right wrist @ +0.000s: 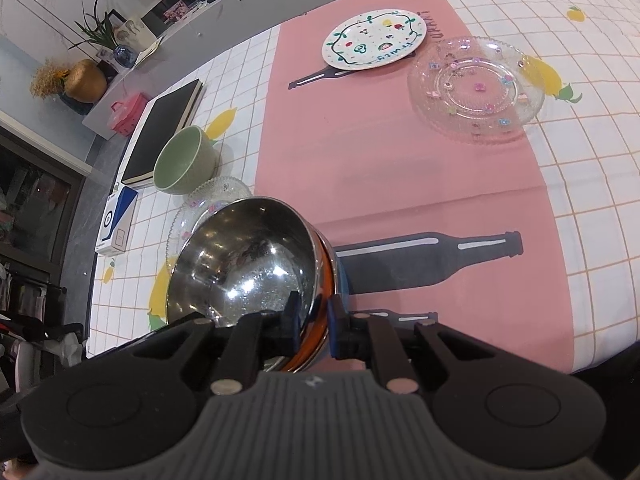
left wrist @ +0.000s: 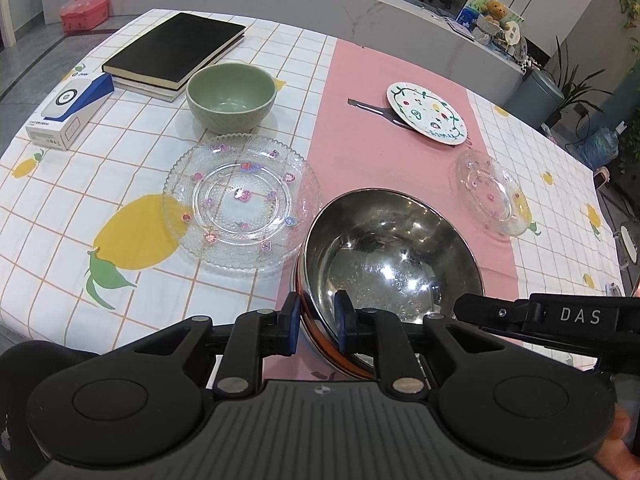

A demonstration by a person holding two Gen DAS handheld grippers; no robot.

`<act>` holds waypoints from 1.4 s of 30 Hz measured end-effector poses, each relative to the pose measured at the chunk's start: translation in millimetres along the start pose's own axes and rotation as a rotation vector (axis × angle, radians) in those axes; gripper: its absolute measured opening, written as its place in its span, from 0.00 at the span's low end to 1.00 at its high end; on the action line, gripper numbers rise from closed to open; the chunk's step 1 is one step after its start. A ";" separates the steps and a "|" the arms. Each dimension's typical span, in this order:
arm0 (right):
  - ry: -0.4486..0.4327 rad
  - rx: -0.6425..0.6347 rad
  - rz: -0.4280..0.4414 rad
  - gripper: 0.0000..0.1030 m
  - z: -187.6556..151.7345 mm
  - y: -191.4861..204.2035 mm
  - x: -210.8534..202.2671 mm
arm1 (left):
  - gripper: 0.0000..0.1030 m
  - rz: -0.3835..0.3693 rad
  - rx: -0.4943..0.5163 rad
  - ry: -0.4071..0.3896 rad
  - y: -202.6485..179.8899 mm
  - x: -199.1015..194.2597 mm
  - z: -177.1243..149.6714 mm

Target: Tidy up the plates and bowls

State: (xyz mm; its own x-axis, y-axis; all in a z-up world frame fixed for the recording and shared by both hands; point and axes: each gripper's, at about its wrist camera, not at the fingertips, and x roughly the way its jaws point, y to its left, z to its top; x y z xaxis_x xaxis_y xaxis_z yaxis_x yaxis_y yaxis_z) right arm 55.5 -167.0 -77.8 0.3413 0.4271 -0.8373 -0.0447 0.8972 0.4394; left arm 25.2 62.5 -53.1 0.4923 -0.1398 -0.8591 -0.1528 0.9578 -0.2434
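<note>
the left hand-held gripper (left wrist: 316, 322) is clenched on the near rim of the shiny round steel bowl with an orange outer band (left wrist: 384, 256), one blue pad inside and one outside, and the right hand-held gripper (right wrist: 314, 326) grips the same bowl's rim the same way, so the bowl hangs tilted between both, above the pink strip of the desk (left wrist: 352, 92). taking that steel bowl as the landmark: a large clear beaded glass plate with small coloured decals (left wrist: 240, 202) lies just beside it on the left, a pale green ceramic bowl (left wrist: 231, 95) stands beyond that plate, a white painted plate (left wrist: 426, 113) lies well beyond it on the far right, and a smaller clear glass plate (left wrist: 494, 192) sits to its right. nothing looks stacked yet, so the sorting seems barely begun; every piece is left to group. the desk wears a checked lemon-print cloth, with a black book (left wrist: 176, 50) and a white-and-blue box (left wrist: 70, 110) at the far left; a grey counter runs behind.
</note>
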 end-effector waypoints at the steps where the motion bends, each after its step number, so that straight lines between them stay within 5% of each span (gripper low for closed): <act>1: -0.001 -0.001 0.002 0.13 -0.1 0.2 -0.1 | 0.18 0.002 0.004 -0.001 -1.0 -0.3 -0.2; 4: -0.005 -0.004 0.004 0.15 -0.6 1.2 -0.8 | 0.20 0.002 0.009 -0.004 -2.2 -1.1 -0.4; 11: -0.039 -0.042 -0.018 0.26 -2.2 6.4 -8.3 | 0.43 -0.019 -0.003 -0.025 0.9 -8.4 0.7; 21: -0.162 -0.211 -0.059 0.35 0.2 28.1 -30.4 | 0.46 -0.062 0.017 -0.094 1.8 -32.4 13.5; 24: -0.189 -0.244 -0.051 0.50 5.9 35.5 -33.8 | 0.46 -0.057 0.028 -0.118 3.6 -38.4 20.0; 29: -0.209 -0.291 -0.064 0.53 17.3 51.5 -32.7 | 0.46 -0.057 0.031 -0.137 12.8 -43.0 31.0; 32: -0.232 -0.294 -0.064 0.64 25.5 59.1 -31.0 | 0.46 -0.051 0.032 -0.144 19.3 -44.1 37.3; 42: -0.225 -0.228 -0.068 0.67 57.9 78.0 -6.4 | 0.51 -0.050 -0.004 -0.185 48.0 -43.1 69.1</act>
State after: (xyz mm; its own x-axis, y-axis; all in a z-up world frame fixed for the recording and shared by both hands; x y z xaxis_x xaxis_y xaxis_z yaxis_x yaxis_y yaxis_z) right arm 104.2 -106.3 -19.3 0.5483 0.3523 -0.7585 -0.2150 0.9358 0.2792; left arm 55.8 131.8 3.3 0.6483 -0.1379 -0.7488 -0.1278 0.9498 -0.2855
